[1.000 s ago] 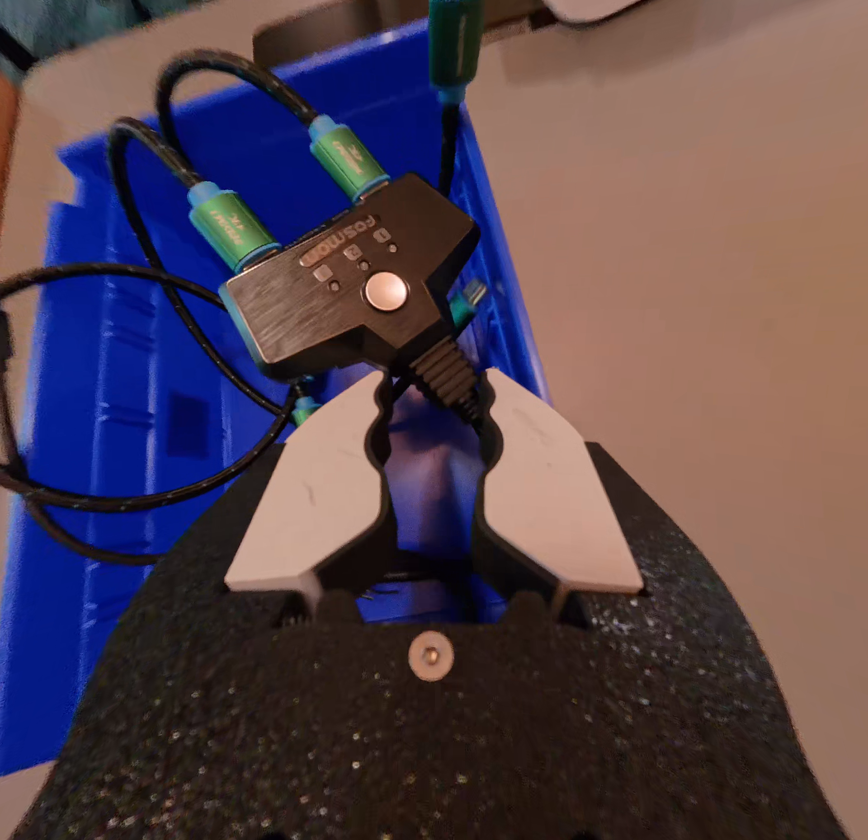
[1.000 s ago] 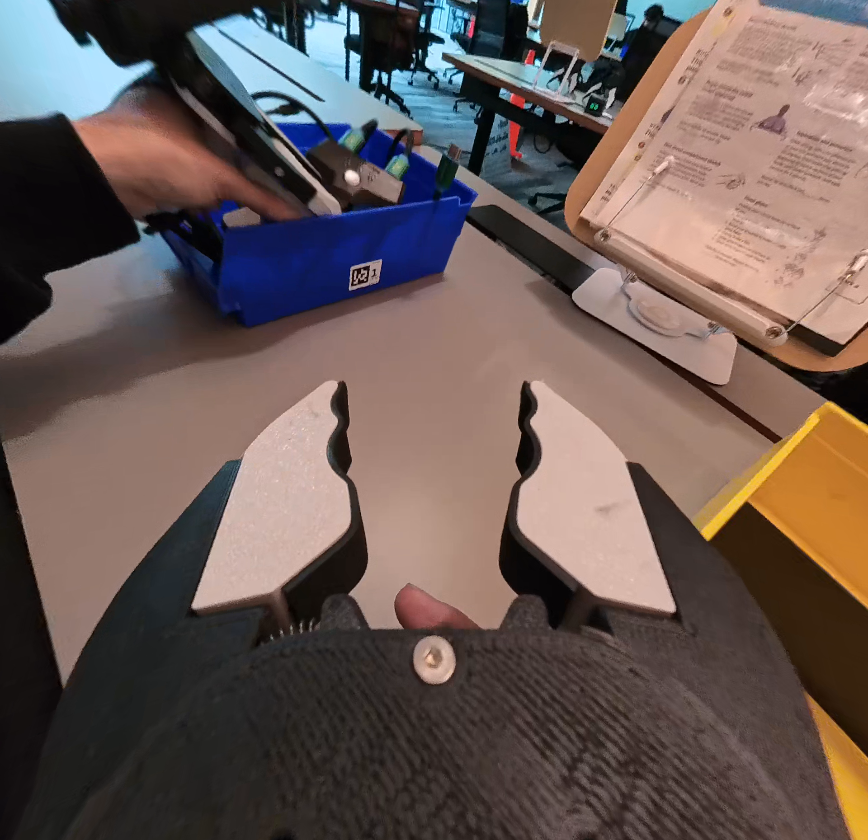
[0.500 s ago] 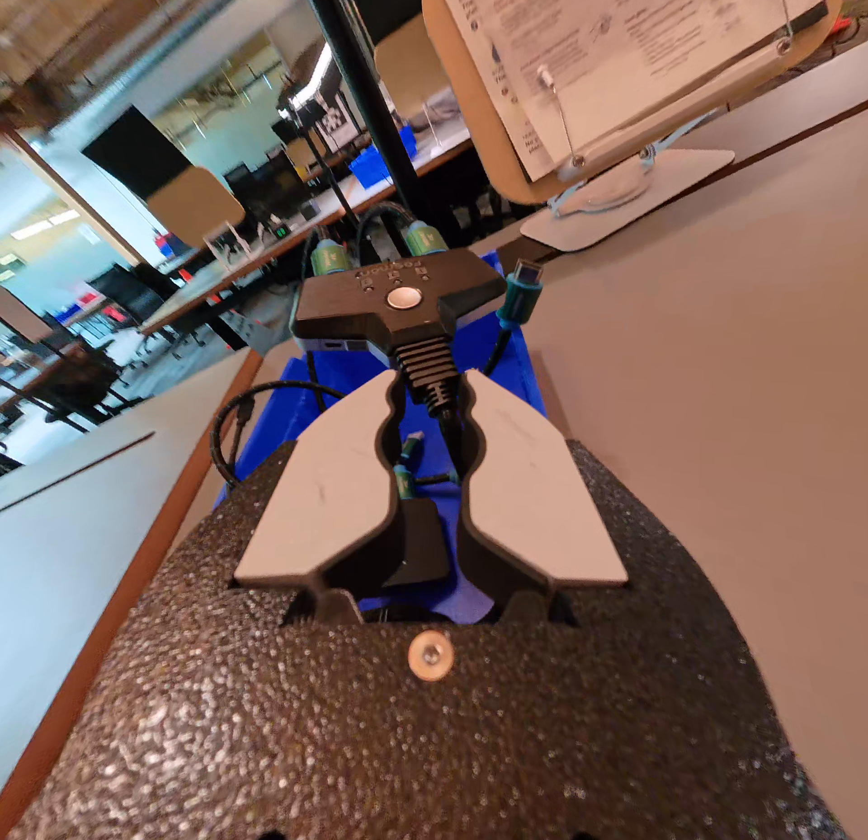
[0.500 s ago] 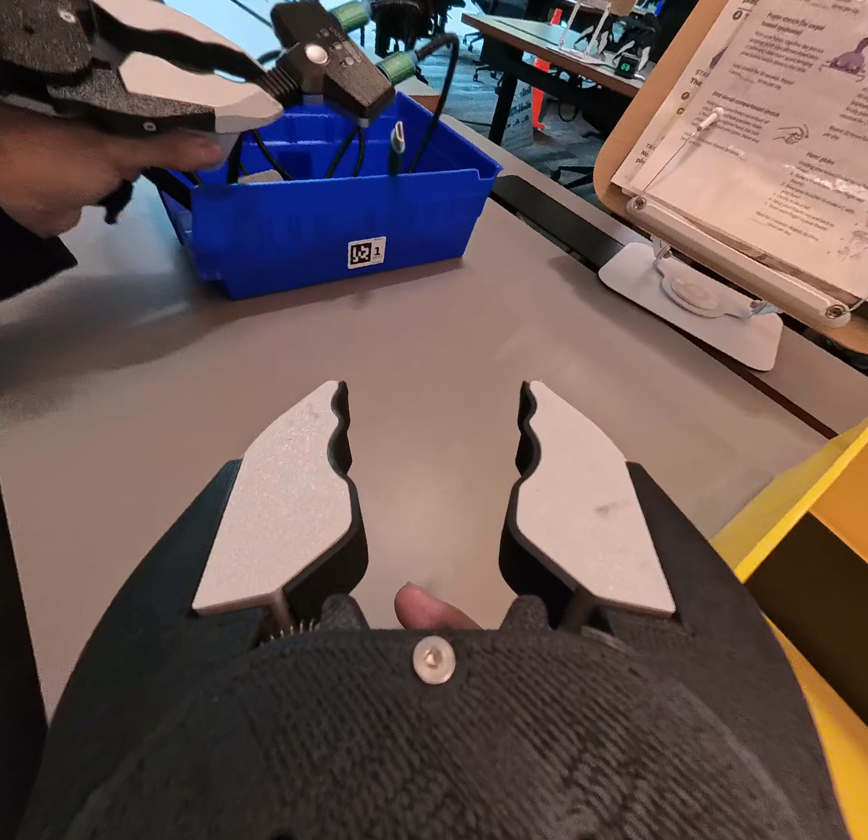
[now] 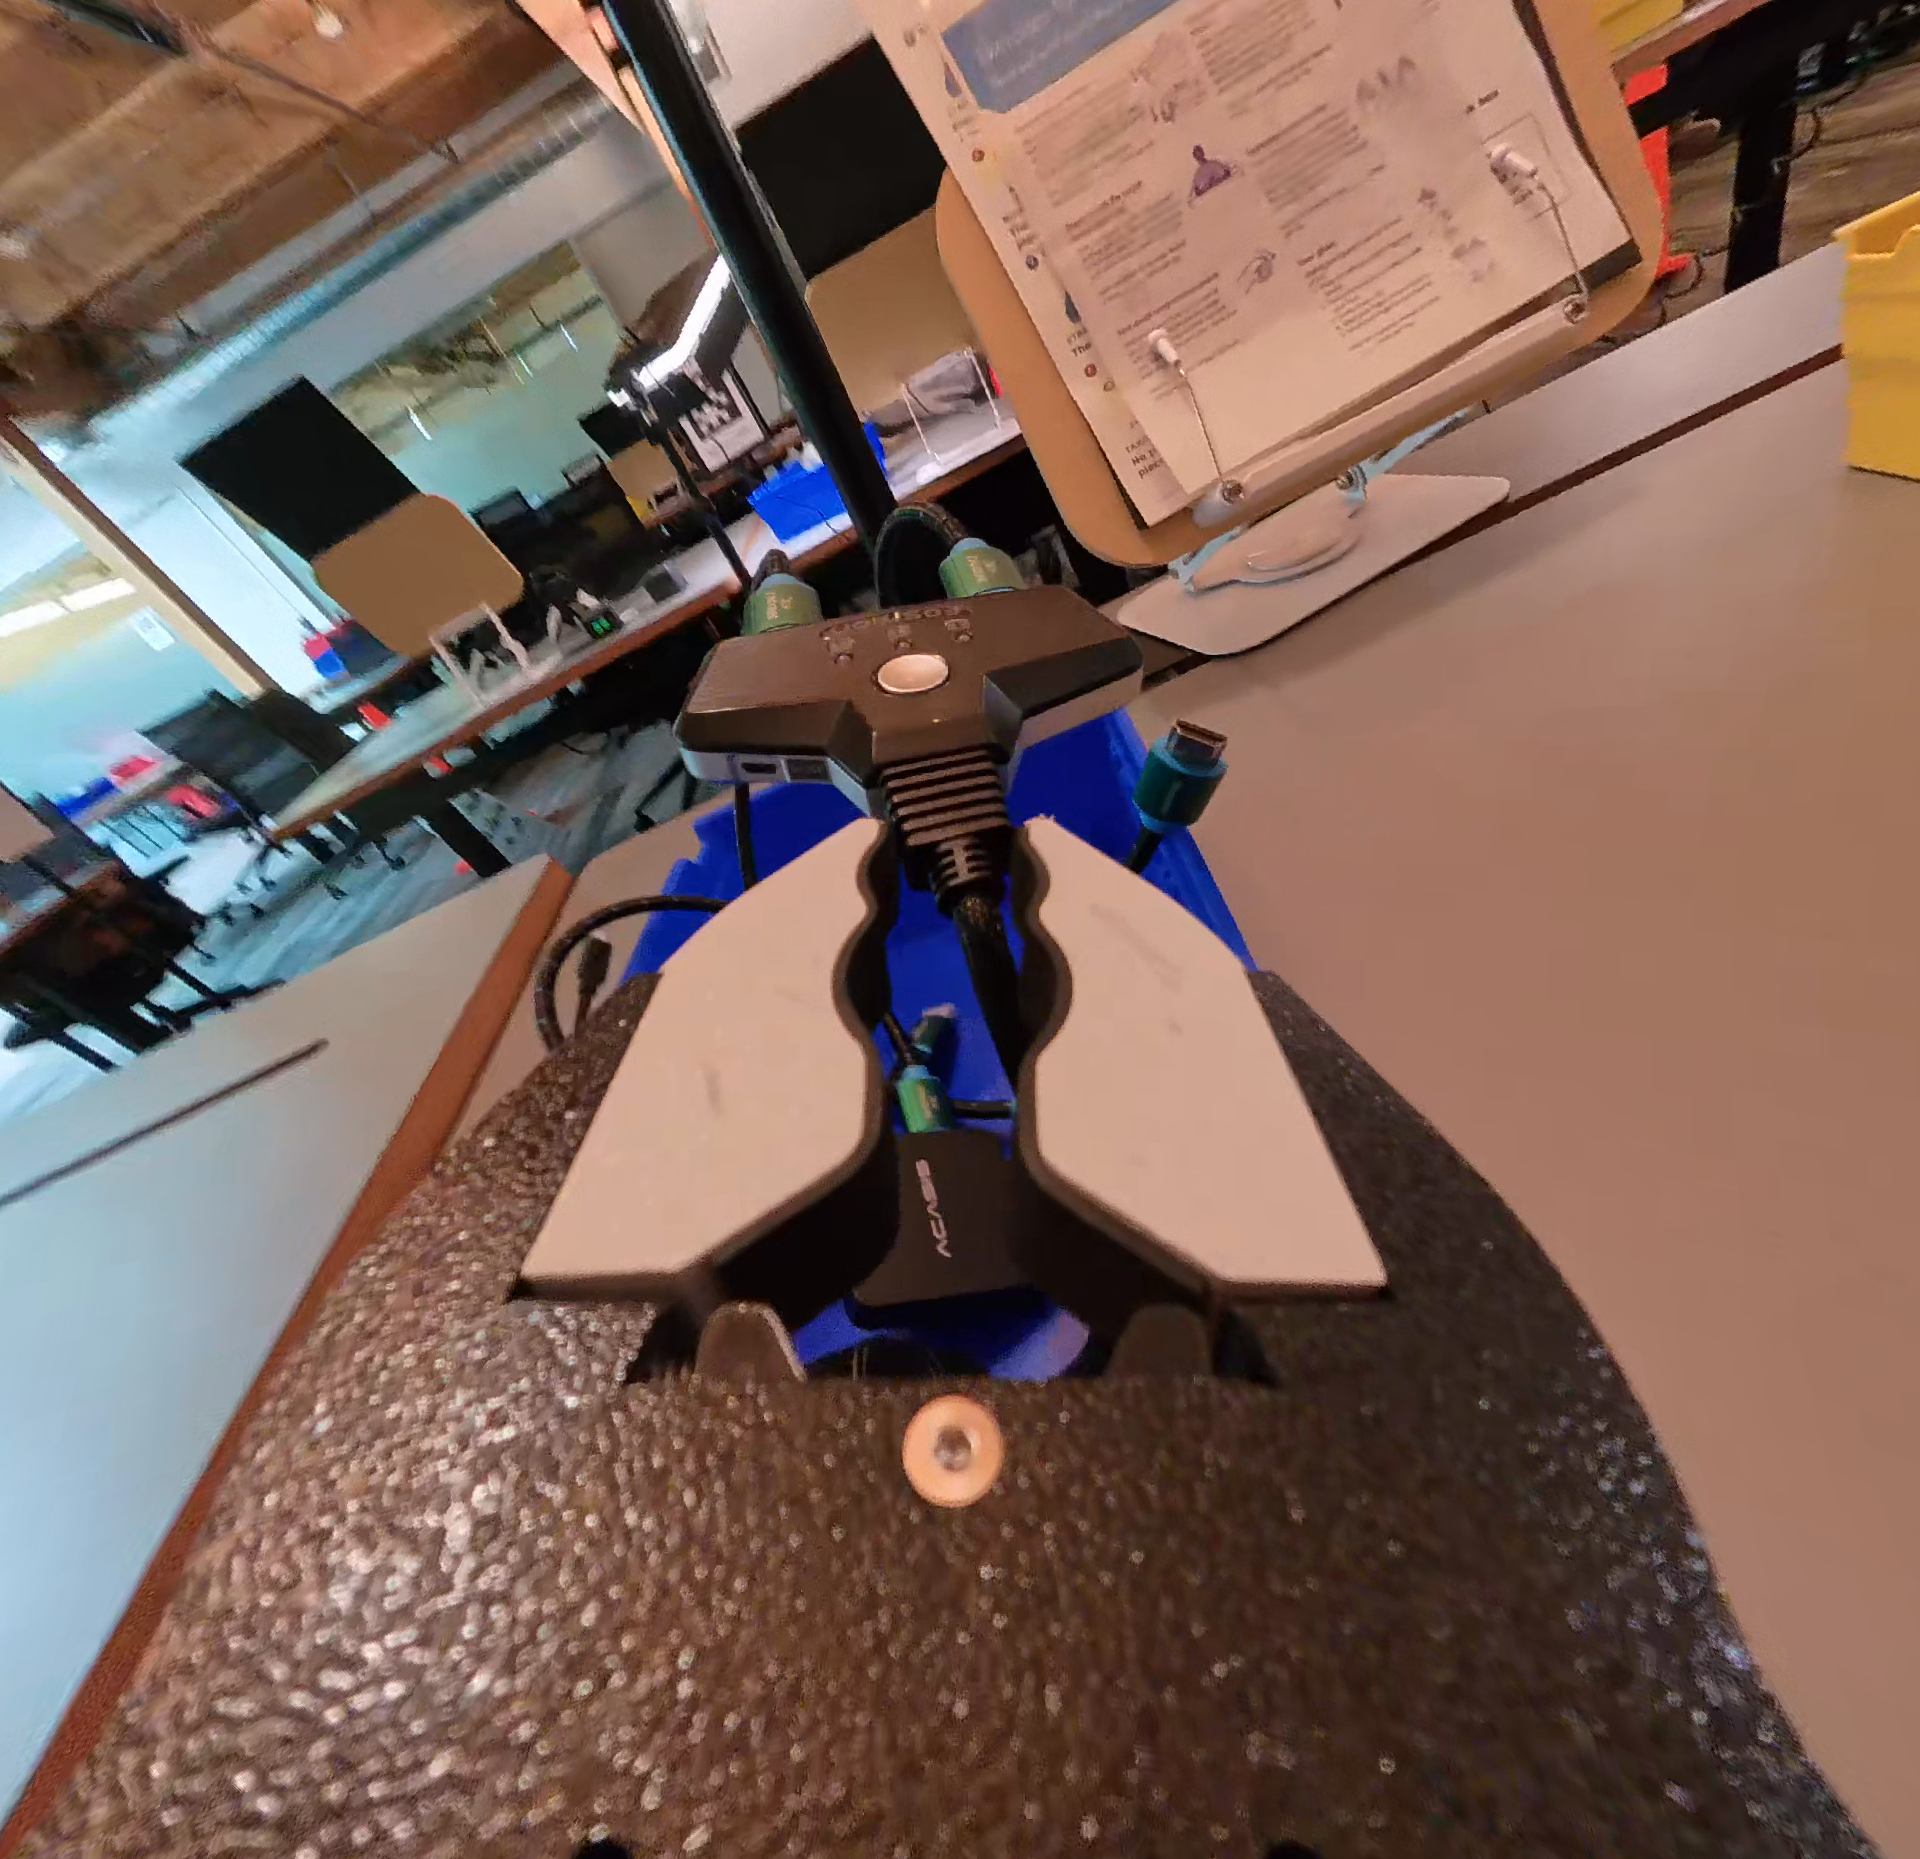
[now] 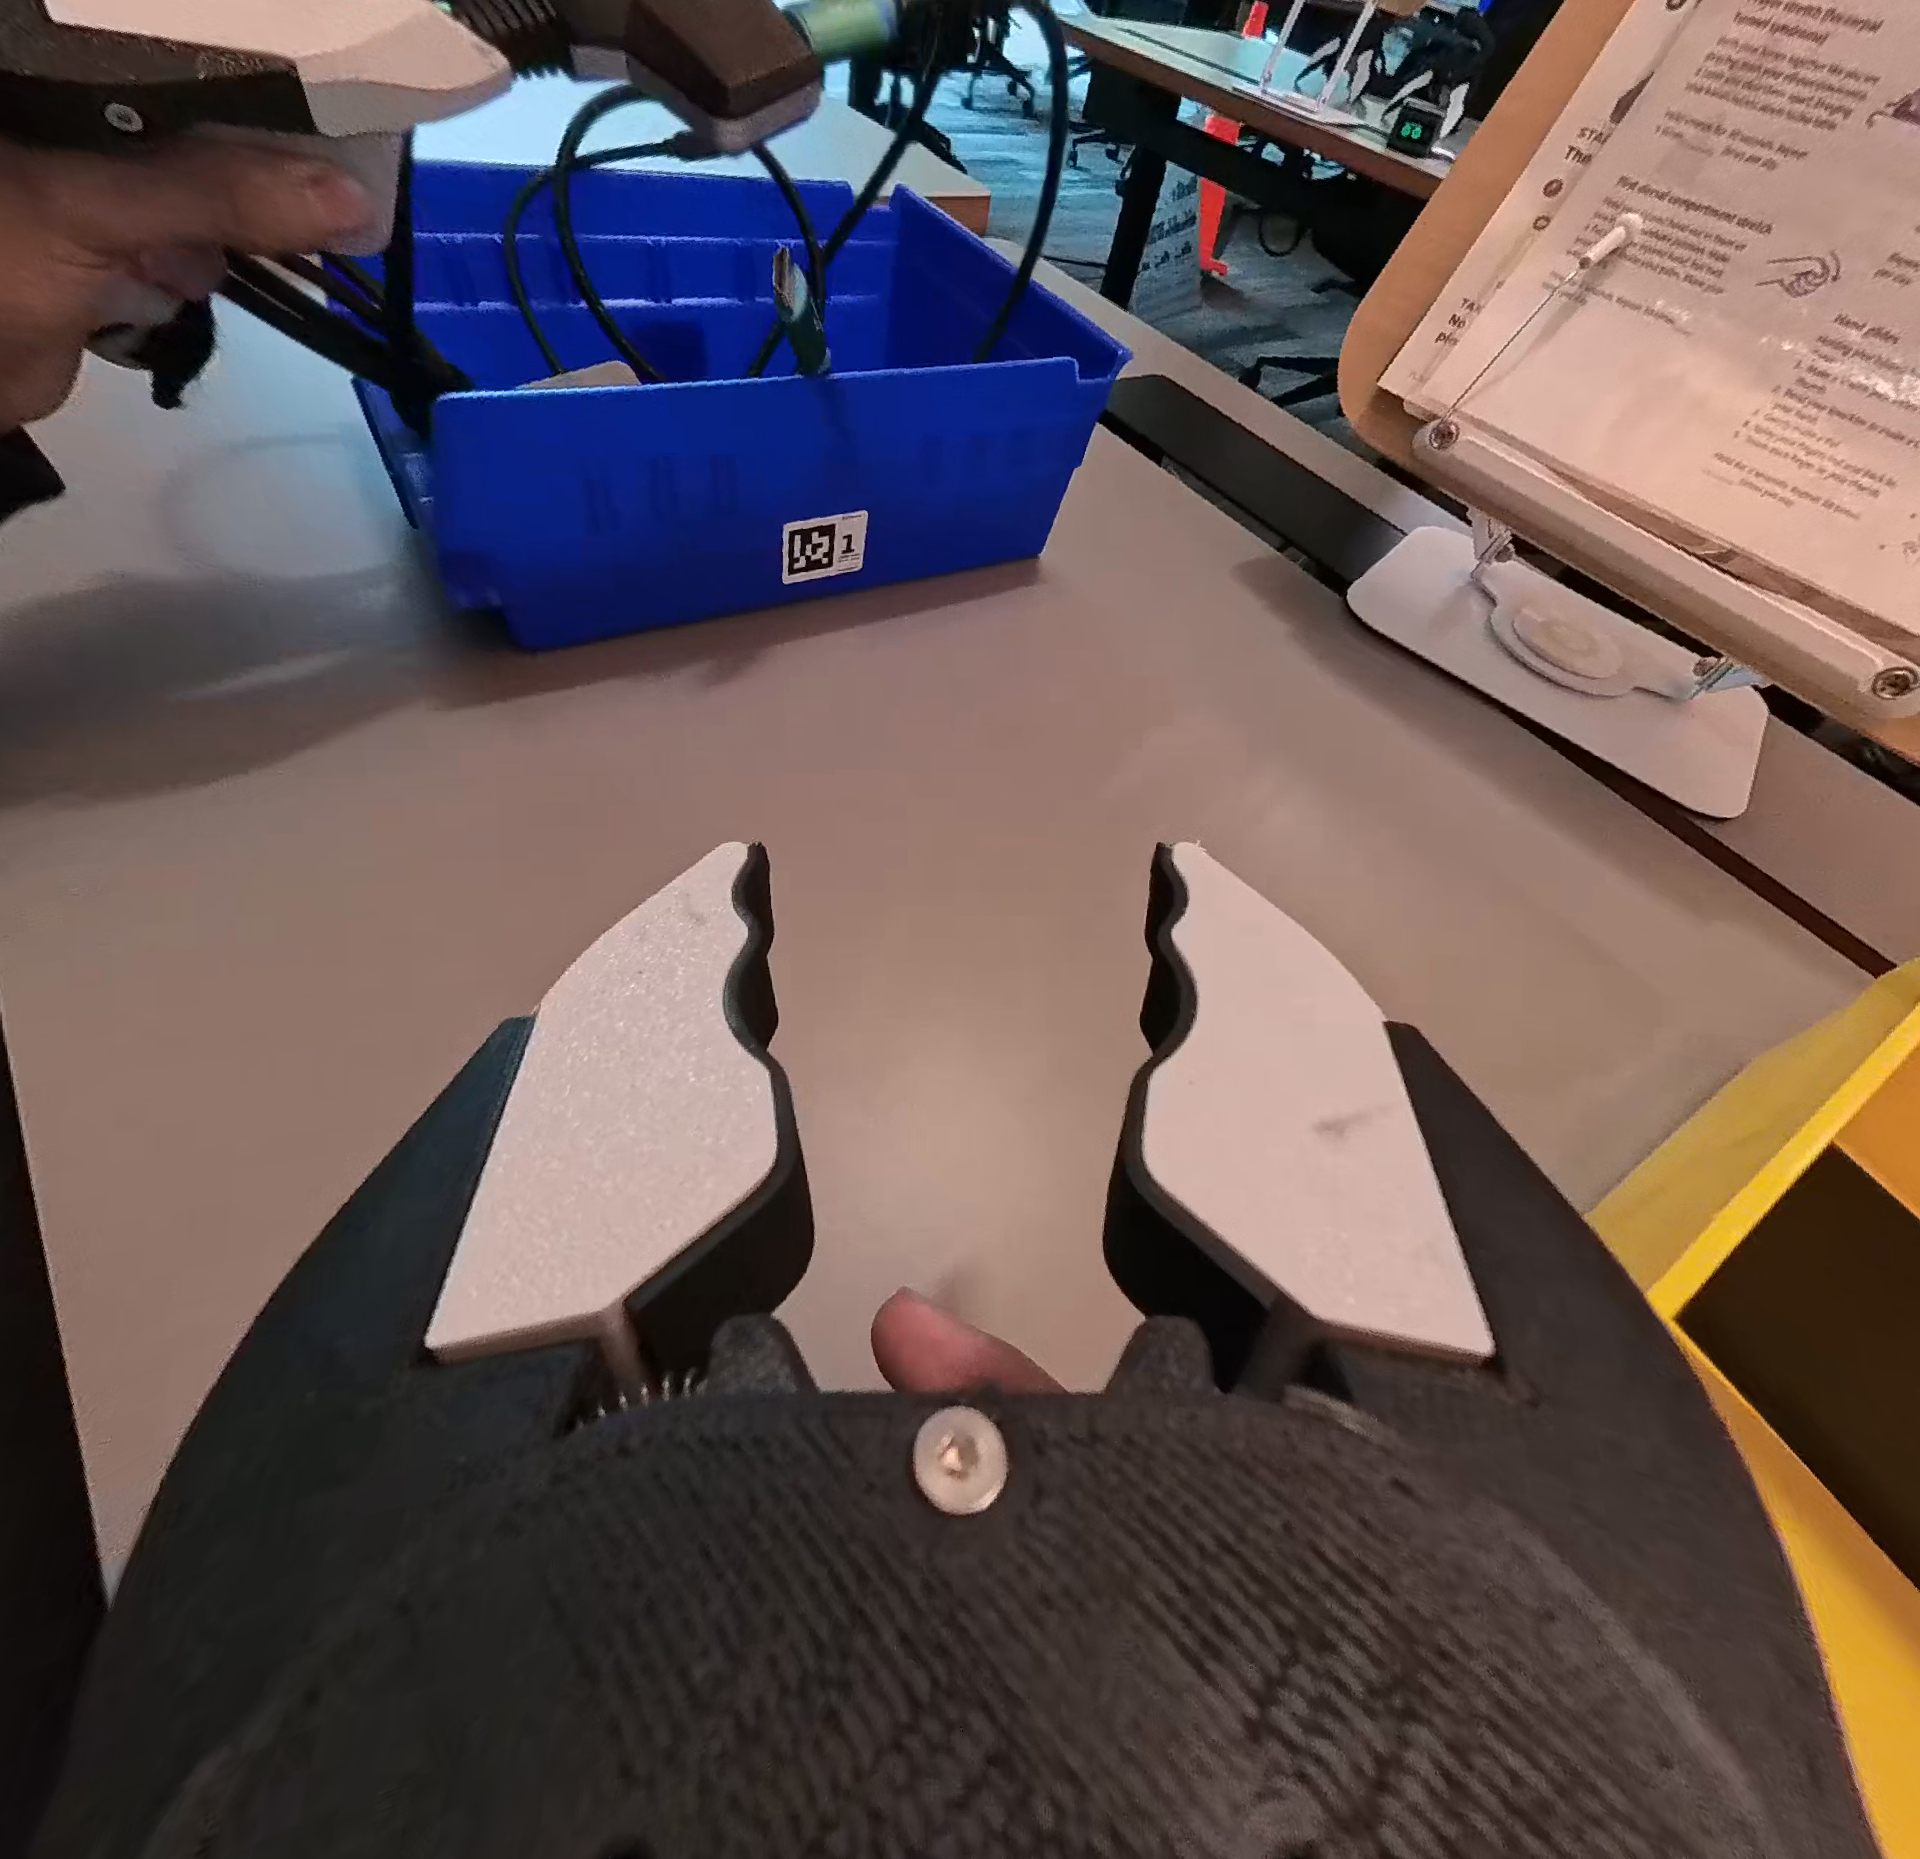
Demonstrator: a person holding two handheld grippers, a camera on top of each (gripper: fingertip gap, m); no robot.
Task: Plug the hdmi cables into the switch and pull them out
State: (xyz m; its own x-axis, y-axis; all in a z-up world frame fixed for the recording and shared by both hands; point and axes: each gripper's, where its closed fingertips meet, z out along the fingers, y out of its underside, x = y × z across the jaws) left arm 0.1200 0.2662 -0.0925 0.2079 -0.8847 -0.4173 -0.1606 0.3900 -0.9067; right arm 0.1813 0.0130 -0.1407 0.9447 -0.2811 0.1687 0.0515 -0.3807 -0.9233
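Note:
My left gripper [image 5: 956, 835] is shut on the ribbed cable neck of the black HDMI switch [image 5: 909, 677] and holds it in the air above the blue bin [image 5: 1184, 879]. Two green HDMI plugs [image 5: 774, 604] [image 5: 971, 573] sit in the switch's far side. A loose teal plug [image 5: 1174, 770] stands up at the switch's right. In the right wrist view the switch [image 6: 686, 22] hangs high above the bin [image 6: 727, 479], cables trailing into it, with a loose plug [image 6: 795, 303] dangling. My right gripper [image 6: 961, 864] is open and empty over the grey table.
A paper stand [image 6: 1662, 355] on a white base [image 6: 1558, 656] stands at the right rear. A yellow bin [image 6: 1766, 1186] is close at the right. A small black adapter [image 5: 940, 1227] lies in the bin under my left fingers. Grey table [image 6: 935, 749] lies between my right gripper and the bin.
My left gripper has lifted the switch out of the blue bin and levelled it, cables trailing. My right gripper stayed open and shifted a little towards the bin.

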